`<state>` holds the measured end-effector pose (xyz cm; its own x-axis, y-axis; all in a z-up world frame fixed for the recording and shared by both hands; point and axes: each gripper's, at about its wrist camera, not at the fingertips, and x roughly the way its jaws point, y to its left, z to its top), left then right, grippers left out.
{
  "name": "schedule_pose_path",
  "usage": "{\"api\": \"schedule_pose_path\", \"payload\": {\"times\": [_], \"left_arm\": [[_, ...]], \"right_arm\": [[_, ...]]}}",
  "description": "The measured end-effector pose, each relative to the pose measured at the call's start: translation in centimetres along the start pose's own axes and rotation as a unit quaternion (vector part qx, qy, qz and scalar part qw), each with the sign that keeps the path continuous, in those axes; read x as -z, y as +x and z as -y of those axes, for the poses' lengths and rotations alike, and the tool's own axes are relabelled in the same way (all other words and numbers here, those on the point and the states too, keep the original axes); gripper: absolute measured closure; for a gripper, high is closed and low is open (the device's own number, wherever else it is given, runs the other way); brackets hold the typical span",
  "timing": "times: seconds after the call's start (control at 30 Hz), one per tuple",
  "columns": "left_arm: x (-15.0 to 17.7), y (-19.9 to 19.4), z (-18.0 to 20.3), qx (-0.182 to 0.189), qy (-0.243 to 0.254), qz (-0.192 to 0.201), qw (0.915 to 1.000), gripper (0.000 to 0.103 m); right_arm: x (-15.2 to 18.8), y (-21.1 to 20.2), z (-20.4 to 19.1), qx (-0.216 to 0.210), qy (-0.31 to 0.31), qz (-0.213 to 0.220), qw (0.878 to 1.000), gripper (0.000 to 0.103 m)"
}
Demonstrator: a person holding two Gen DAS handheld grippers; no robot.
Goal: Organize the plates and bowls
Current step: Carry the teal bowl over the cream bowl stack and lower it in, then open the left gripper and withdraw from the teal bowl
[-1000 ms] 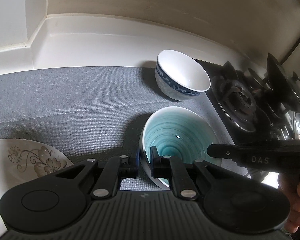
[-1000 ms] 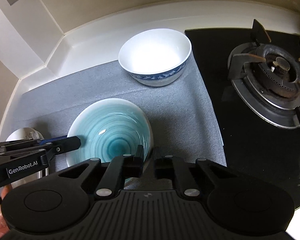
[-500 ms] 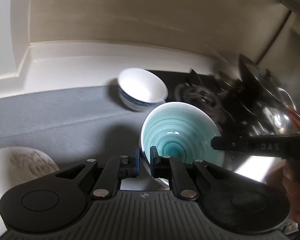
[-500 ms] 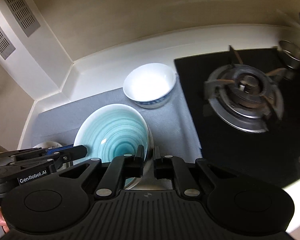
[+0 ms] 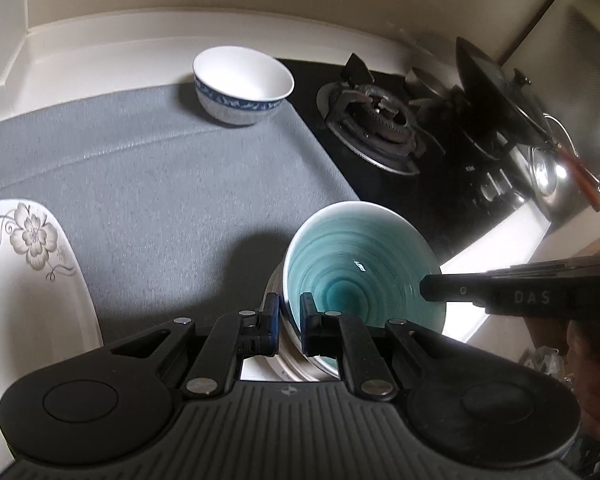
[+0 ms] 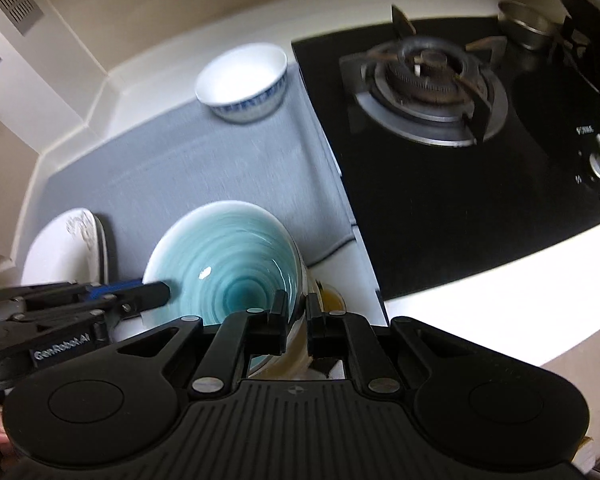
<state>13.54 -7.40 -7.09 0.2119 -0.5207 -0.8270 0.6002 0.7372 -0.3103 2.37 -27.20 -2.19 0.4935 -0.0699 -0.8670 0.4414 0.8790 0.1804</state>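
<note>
Both grippers have the teal bowl (image 5: pixel 360 264) between them, one on each side of the rim. The left gripper (image 5: pixel 289 322) is clamped tight on the near edge, one finger inside the glaze and the other against the pale outer wall. The right gripper (image 6: pixel 298 316) is pinched just as hard on the opposite edge of the rim, its fingers straddling the wall the same way (in the left wrist view you can see its black body coming in from the right, with a hand (image 5: pixel 596 368) wrapped around the handle).

The bowl is tilted, its ringed blue-green inside facing up and towards the stove, and it hangs over the near edge of the grey mat (image 5: pixel 172 184), clear of the surface as far as I can tell. Something brownish shows beneath it in the right wrist view, too hidden to name.

Well back on the mat, close to the wall, the white bowl with the blue patterned band (image 5: pixel 242 84) sits upright beside the black hob (image 6: pixel 460 184). The gas burner (image 6: pixel 428 88) has nothing on it. Off to the left, the floral plate (image 5: pixel 28 248) lies flat at the mat's edge, near the lifted bowl but not touching it. A dark pan lid (image 5: pixel 496 88) leans at the far side of the stove.
</note>
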Motion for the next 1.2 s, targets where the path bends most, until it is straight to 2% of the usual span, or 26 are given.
{"api": "schedule_pose_path", "payload": {"times": [0.23,0.57,0.63,0.73,0.97,1.1,1.2], "left_arm": [[0.3,0.3,-0.4,0.001,-0.004,-0.019,0.9998,0.093],[0.3,0.2,-0.3,0.006,-0.004,-0.020,0.9998,0.091],[0.4,-0.1,-0.4,0.008,-0.005,-0.010,0.9999,0.091],[0.6,-0.1,0.0,-0.002,0.018,-0.001,0.9998,0.093],[0.9,-0.5,-0.3,0.006,0.011,0.011,0.9999,0.094],[0.2,-1.2,-0.5,0.016,-0.001,0.021,0.9996,0.092],[-1.2,-2.2,-0.9,0.010,-0.009,0.048,0.9987,0.087]], "right_arm": [[0.4,0.7,-0.5,0.006,-0.003,-0.016,1.000,0.094],[0.2,1.2,-0.4,0.006,0.002,-0.030,1.000,0.094],[0.2,1.2,-0.2,0.003,0.006,-0.031,0.999,0.093],[0.4,1.3,-0.5,0.009,-0.010,-0.027,1.000,0.093],[0.8,1.4,-0.7,0.013,-0.026,-0.019,0.999,0.093],[0.9,1.8,-0.9,0.015,-0.034,-0.027,0.999,0.093],[0.9,1.4,-0.9,0.011,-0.024,-0.024,0.999,0.089]]}}
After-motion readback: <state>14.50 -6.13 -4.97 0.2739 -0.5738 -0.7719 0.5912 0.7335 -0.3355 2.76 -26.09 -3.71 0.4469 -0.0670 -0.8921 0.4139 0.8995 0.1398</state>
